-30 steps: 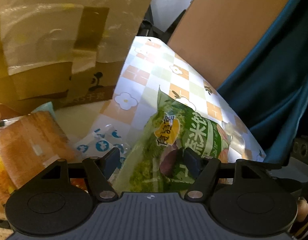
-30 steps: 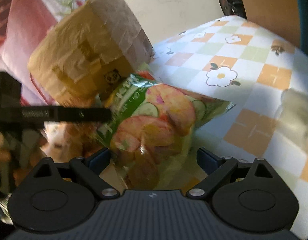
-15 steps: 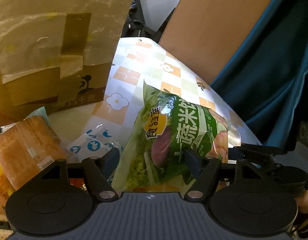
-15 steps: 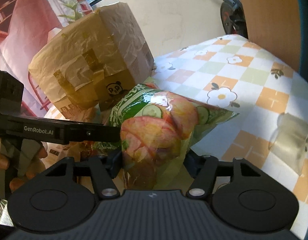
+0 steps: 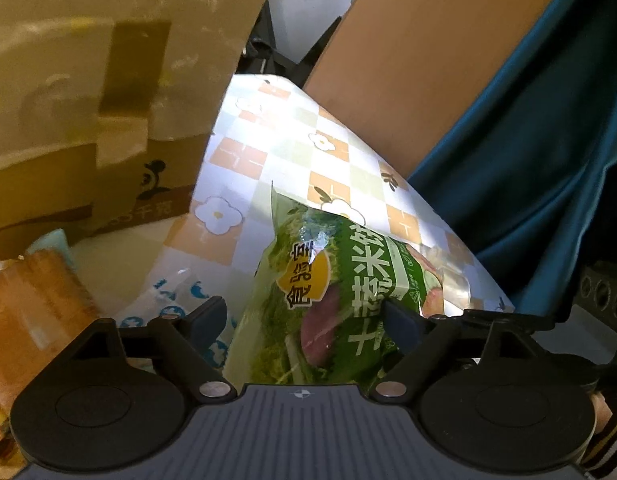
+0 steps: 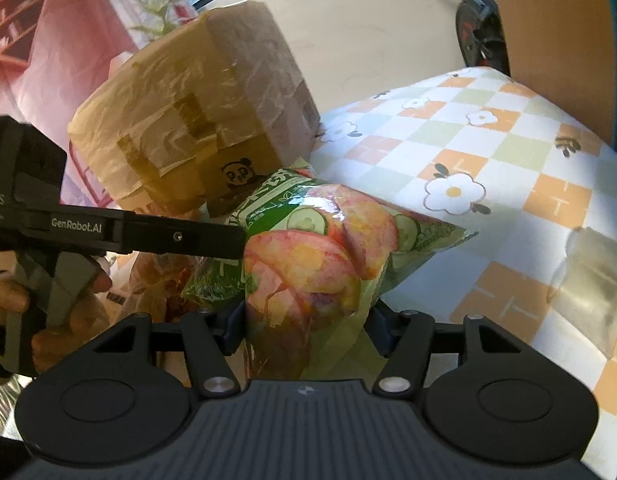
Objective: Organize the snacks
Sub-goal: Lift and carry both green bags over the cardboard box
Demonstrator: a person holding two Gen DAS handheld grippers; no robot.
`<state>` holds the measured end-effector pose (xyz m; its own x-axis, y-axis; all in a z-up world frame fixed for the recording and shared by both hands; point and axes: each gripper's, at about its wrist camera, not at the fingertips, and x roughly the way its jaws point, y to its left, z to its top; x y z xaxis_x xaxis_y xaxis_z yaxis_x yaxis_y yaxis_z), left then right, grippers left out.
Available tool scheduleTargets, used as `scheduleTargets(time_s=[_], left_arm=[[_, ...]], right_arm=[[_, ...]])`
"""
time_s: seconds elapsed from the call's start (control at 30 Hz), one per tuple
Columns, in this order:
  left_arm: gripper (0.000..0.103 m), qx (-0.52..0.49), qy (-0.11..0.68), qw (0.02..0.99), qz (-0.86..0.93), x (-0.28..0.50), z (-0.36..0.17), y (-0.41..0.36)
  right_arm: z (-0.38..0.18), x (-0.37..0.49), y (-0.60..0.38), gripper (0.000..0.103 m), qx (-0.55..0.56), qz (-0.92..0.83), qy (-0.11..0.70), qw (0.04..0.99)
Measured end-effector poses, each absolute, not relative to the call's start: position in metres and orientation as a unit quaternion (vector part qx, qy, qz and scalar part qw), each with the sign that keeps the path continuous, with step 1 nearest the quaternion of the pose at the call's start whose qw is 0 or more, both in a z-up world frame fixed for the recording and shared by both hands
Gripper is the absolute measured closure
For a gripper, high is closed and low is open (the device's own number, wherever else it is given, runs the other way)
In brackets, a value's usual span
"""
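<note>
**Green snack bag passing from my left gripper to my right**

While my left gripper [image 5: 304,320] is opening its jaws, the green snack bag [image 5: 328,292] sits between them; the left pad stands clear of the plastic and the right pad lies against its edge. My right gripper [image 6: 306,326] pinches the same bag's lower end, both pads pressed into the crinkled plastic. The bag is lifted above the near-left part of the checked tablecloth [image 6: 508,152], which has orange and green squares with white flowers. Seen from the right wrist, my left gripper's arm reaches in from the left, with my hand [image 6: 48,312] on its trigger. Beyond the bag stands a taped cardboard box [image 6: 188,120] printed with a small panda. Left of the bag, on the table, lie an orange packet [image 5: 32,312] and a white packet with blue marks [image 5: 176,296]. A clear plastic piece [image 6: 592,272] rests on the cloth at right.
</note>
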<state>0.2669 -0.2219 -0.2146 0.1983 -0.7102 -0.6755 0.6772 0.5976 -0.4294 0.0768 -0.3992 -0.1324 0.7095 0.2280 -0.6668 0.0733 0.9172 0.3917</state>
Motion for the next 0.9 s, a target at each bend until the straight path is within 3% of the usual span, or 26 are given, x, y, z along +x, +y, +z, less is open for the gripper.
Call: scheduleTargets(time_s=[0.17,0.3,0.9], left_arm=[[0.016,-0.028,0.463,0.761,-0.455,0.265,-0.221,-0.225],[0.038,-0.023,0.450,0.766,-0.458,0.258,-0.208,-0.222],[0.037,-0.042,0.294,0.861,-0.414,0.249,-0.069,-0.156]], right_arm=[[-0.137,0.074,-0.406,0.041,0.218,0.043,0.376,0.900],[-0.130,0.076,-0.405,0.042,0.220,0.035,0.375,0.900],[-0.006,0.118,-0.357,0.043,0.105,0.104,0.268,0.952]])
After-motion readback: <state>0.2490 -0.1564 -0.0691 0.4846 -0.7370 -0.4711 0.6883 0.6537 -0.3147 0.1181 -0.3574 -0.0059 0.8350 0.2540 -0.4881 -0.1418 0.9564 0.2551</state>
